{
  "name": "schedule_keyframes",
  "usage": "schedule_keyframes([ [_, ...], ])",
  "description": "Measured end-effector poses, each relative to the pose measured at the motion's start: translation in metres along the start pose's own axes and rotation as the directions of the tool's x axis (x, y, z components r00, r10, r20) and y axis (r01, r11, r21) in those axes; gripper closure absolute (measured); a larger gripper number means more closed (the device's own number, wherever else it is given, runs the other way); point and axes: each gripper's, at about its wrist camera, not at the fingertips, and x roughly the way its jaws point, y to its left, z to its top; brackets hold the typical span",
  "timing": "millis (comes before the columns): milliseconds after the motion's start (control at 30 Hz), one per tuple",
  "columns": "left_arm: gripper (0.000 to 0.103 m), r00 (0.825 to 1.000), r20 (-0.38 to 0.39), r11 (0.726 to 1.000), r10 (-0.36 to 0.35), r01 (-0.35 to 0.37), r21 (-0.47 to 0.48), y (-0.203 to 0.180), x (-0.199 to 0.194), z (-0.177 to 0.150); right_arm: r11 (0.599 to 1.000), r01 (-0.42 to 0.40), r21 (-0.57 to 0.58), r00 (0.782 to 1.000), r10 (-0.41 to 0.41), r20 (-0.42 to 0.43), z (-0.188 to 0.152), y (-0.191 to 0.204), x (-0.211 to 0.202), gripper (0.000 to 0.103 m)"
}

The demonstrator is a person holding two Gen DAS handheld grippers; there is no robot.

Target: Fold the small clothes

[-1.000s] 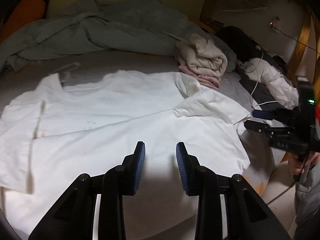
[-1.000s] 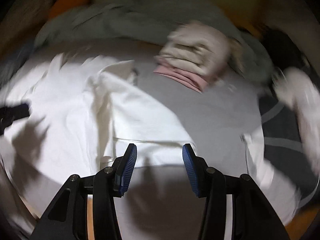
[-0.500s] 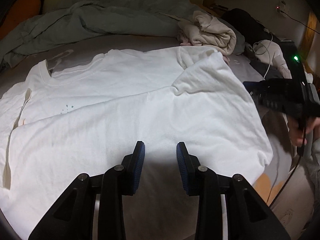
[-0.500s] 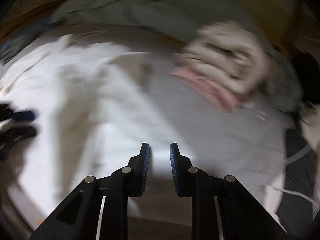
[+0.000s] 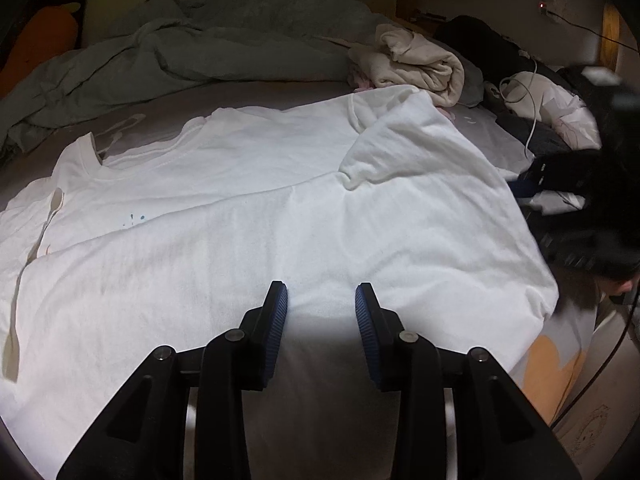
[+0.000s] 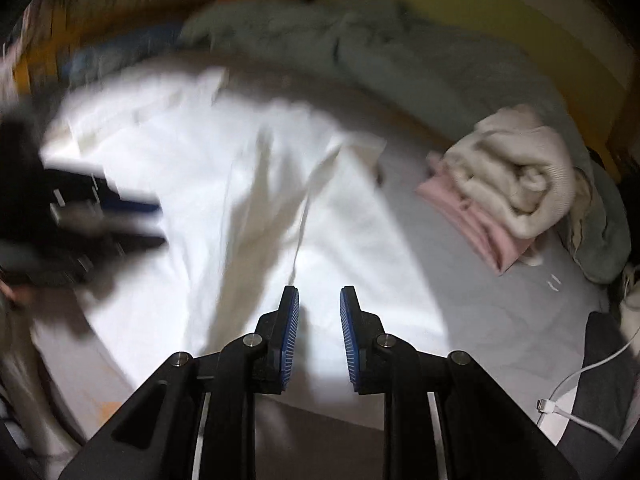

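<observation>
A: Nearest first: what is different from a second ago?

B: The right gripper (image 6: pixel 319 322) had its jaws wide, drew them nearly together half a second back, and now they stand parted again with nothing between them. Its view is smeared, so it is moving. The left gripper (image 5: pixel 321 312) has its jaws spread as before, empty, poised just above the near hem.

A: And the white T-shirt (image 5: pixel 256 216)?

B: It lies spread on the bed (image 5: pixel 248 98), collar to the left. The right-hand sleeve now lies folded in over the body, its edge reaching farther across than a second ago, when it lay crumpled near the shoulder.

A: So what does that mean for the fold?

B: I judge the first side fold is laid and released; the other sleeve and the lengthwise folds remain.

A: How are the hands posed?

B: Both grippers point forward and downward across the shirt. The right one sits at the shirt's right edge, seen dark and blurred from the left camera.

A: Farther back?

B: A rolled cream garment (image 5: pixel 420 62) on something pink, just beyond the shirt, then a rumpled grey-green duvet (image 5: pixel 180 52).
</observation>
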Motion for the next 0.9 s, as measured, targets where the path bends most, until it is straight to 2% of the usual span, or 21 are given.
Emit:
schedule_keyframes([
  [133, 0.068, 1.0, 0.021, 1.0, -0.006, 0.006, -0.007, 0.001, -0.001, -0.002, 0.999, -0.036, 0.02, 0.999, 0.037, -0.007, -0.001, -0.005, 0.004, 0.08],
  [333, 0.068, 1.0, 0.019, 1.0, -0.004, 0.004, -0.006, 0.0, 0.0, -0.002, 0.999, -0.038, 0.005, 0.999, 0.038, -0.013, -0.002, -0.002, 0.004, 0.078],
  [500, 0.068, 1.0, 0.02, 1.0, -0.008, 0.008, -0.013, 0.001, -0.001, -0.003, 0.997, -0.081, 0.014, 0.997, 0.081, -0.012, -0.002, -0.007, 0.003, 0.078],
  [700, 0.068, 1.0, 0.02, 1.0, -0.006, 0.006, -0.012, 0.002, -0.002, -0.004, 0.999, 0.023, -0.049, 1.0, -0.023, 0.003, -0.001, 0.004, 0.005, 0.076],
  [767, 0.068, 1.0, 0.019, 1.0, -0.007, 0.007, -0.014, 0.002, -0.001, -0.003, 0.998, 0.057, -0.013, 0.998, -0.057, 0.013, 0.001, 0.0, 0.007, 0.098],
  [833, 0.068, 1.0, 0.018, 1.0, -0.008, 0.008, -0.016, 0.002, -0.002, -0.003, 0.999, 0.046, 0.018, 0.999, -0.046, 0.014, 0.002, -0.006, 0.009, 0.099],
  [900, 0.068, 1.0, 0.018, 1.0, -0.009, 0.009, -0.02, 0.002, -0.002, -0.003, 0.997, 0.07, 0.033, 0.997, -0.071, 0.03, 0.002, -0.008, 0.006, 0.099],
])
